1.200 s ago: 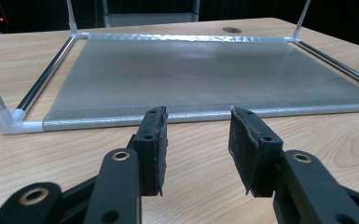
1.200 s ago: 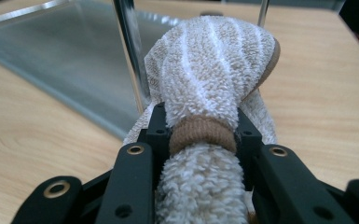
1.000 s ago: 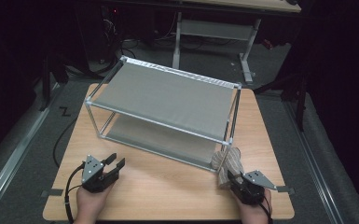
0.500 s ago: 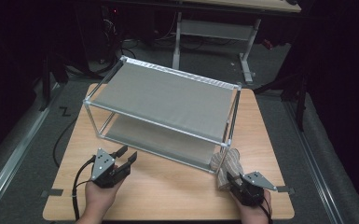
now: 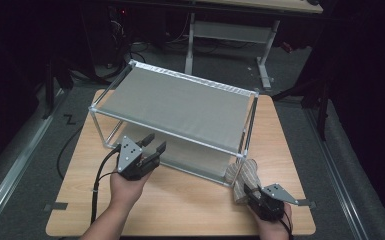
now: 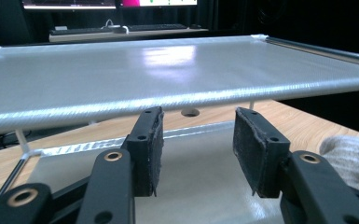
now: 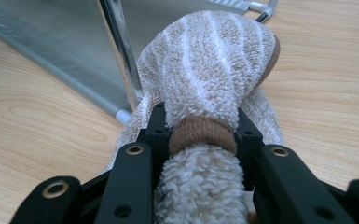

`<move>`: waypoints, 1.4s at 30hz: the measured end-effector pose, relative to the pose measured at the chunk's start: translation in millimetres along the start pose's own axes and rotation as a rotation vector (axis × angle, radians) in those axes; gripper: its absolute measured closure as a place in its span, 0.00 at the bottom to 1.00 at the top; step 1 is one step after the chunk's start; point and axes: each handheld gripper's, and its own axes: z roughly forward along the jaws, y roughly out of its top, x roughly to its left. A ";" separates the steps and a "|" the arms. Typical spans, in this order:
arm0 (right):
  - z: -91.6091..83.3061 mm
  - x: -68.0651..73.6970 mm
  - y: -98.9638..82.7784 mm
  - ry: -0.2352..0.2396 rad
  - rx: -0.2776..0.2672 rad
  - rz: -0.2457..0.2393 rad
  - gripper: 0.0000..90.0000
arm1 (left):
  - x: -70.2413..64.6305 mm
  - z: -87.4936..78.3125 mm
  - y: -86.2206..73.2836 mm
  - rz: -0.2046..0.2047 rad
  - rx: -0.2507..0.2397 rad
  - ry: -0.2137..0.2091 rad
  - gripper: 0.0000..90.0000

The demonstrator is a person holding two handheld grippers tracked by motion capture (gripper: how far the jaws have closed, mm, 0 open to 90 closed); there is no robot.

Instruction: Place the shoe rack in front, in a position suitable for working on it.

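— Right gripper [image 5: 252, 192]?
— Down at five o'clock on the wooden table [image 5: 190, 210], clamped on a rolled striped towel [image 5: 243, 179]. Jaws pressed on either side of the brown band [image 7: 201, 133] that rings the roll, seen close up in the right gripper view. Beige with white stripes, terry pile.

— And the towel's place against the rack?
— At the near right corner of the two-tier metal rack [image 5: 180, 107], at five o'clock from the rack's middle. Roughly upright beside the corner post [image 7: 121, 51], touching it or just beside; hard to tell which. Bottom end hidden behind the jaws.

— Left gripper [image 5: 152, 150]?
— At seven o'clock on the table, raised off the wood, held in a hand [image 5: 125, 187]. Jaws partway apart, just been opening, nothing between them. Pointed toward one o'clock at the rack's near long edge, tips level with the gap between the tiers.

— Seen from the left gripper view?
— Upper mesh shelf [image 6: 158, 70] stretching across above the black pads [image 6: 156, 149], lower shelf [image 6: 200, 177] beneath and beyond them. Bit of the towel at the far right edge, around four o'clock.

— Rack's lie on the table?
— Skewed, long side running from nine o'clock toward four o'clock.
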 end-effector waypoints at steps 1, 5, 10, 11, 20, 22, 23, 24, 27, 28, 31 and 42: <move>0.0 -0.1 -0.1 0.001 0.001 0.001 0.75 | -1.4 3.5 1.7 0.003 0.003 0.000 0.58; -0.1 -0.5 0.1 0.002 -0.001 0.000 0.75 | -4.3 13.0 4.6 0.002 0.010 -0.002 0.58; -0.9 -0.4 0.4 0.003 -0.004 0.001 0.75 | -4.4 20.8 6.1 -0.001 0.011 0.003 0.57; -0.9 -0.4 0.4 0.004 -0.004 0.000 0.75 | -4.0 22.1 6.4 -0.003 0.012 0.004 0.57; -1.3 0.4 0.3 0.006 -0.005 -0.001 0.75 | 2.4 45.5 9.8 -0.011 0.028 0.020 0.57; -1.3 0.2 0.3 0.005 -0.005 0.000 0.75 | 3.8 51.1 10.0 -0.016 0.036 0.021 0.57; -1.3 0.2 0.3 0.006 -0.005 -0.001 0.75 | 4.6 54.1 10.2 -0.018 0.043 0.022 0.57; -1.4 0.4 0.4 0.008 -0.005 0.000 0.75 | 5.0 55.2 10.4 -0.018 0.046 0.022 0.57; -1.6 0.7 0.4 0.011 -0.008 -0.005 0.75 | 5.7 53.7 9.7 -0.019 0.048 0.021 0.57; -1.7 1.2 0.4 0.014 -0.007 -0.006 0.75 | 5.5 52.2 8.8 -0.020 0.046 0.020 0.57; -1.6 2.6 0.6 0.021 -0.008 -0.010 0.75 | 5.1 42.8 3.4 -0.016 0.049 0.014 0.57; -2.8 19.0 1.7 0.073 -0.010 -0.041 0.75 | -5.6 -7.1 -37.7 0.002 0.088 -0.028 0.56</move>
